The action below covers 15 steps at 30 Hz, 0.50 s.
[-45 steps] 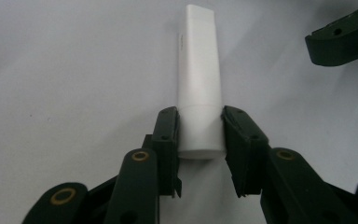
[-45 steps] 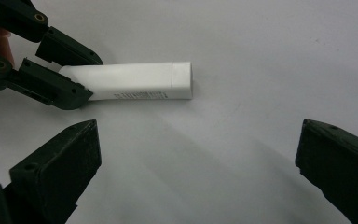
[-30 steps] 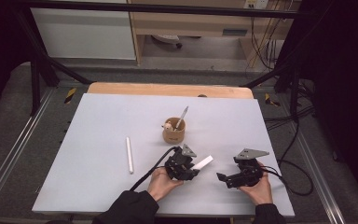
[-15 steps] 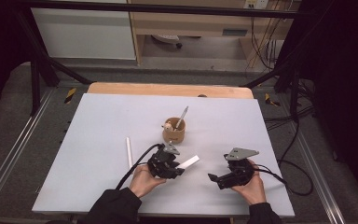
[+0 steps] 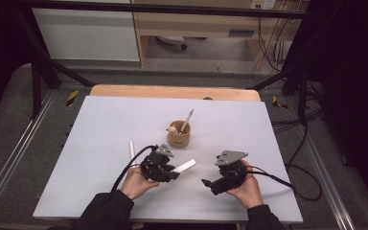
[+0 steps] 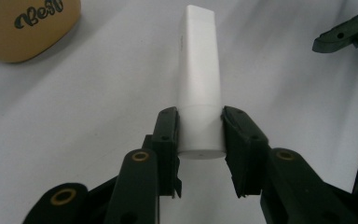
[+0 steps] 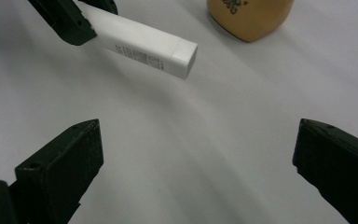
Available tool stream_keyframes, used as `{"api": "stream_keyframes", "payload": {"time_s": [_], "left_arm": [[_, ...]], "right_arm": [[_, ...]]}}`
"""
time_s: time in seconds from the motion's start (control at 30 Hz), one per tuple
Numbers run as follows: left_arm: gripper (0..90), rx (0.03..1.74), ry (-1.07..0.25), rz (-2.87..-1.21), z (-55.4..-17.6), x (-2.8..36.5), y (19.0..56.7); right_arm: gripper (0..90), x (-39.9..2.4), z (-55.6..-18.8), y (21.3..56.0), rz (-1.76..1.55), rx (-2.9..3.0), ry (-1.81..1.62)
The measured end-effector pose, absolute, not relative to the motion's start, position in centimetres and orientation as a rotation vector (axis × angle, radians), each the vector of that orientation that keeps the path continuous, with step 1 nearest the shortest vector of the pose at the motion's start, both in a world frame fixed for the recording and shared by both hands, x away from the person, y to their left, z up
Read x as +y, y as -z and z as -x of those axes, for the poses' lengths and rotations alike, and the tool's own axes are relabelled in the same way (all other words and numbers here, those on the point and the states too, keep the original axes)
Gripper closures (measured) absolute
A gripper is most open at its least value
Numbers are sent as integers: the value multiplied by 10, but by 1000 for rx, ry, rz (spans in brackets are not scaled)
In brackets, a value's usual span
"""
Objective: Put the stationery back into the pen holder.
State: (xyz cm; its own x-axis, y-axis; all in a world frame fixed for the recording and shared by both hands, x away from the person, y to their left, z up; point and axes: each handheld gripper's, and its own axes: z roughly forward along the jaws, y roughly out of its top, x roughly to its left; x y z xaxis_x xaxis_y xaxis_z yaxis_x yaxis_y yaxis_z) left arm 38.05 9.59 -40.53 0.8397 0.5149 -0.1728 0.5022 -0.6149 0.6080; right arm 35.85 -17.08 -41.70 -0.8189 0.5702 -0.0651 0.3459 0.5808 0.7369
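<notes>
Left gripper view: left gripper (image 6: 200,140) fingers (image 6: 167,140) clamp the white tube (image 6: 198,79); right gripper (image 7: 196,168) fingers spread wide, empty.

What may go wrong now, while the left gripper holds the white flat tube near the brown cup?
1. The left gripper clamps the white flat tube only at one end, so the long free end might tip or slip.
2. The open right gripper is close; reaching in could knock the tube or the brown wooden cup.

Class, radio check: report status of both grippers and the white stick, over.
Left gripper shut on white stick, lifted off table. Right gripper open, nothing between its jaws. Path between them clear; tan cup beyond.
</notes>
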Motion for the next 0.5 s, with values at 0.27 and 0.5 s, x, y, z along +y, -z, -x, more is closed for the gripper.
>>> {"api": "stream_keyframes", "payload": {"time_s": [0.27, 0.5], "left_arm": [[666, 730, -16, -2371, -384, 109, 396], [666, 717, -18, -2407, -385, 113, 391]], "right_arm": [[32, -148, -358, 407, -606, 2534, -1046], [40, -133, -356, 401, -500, 2547, -997]]}}
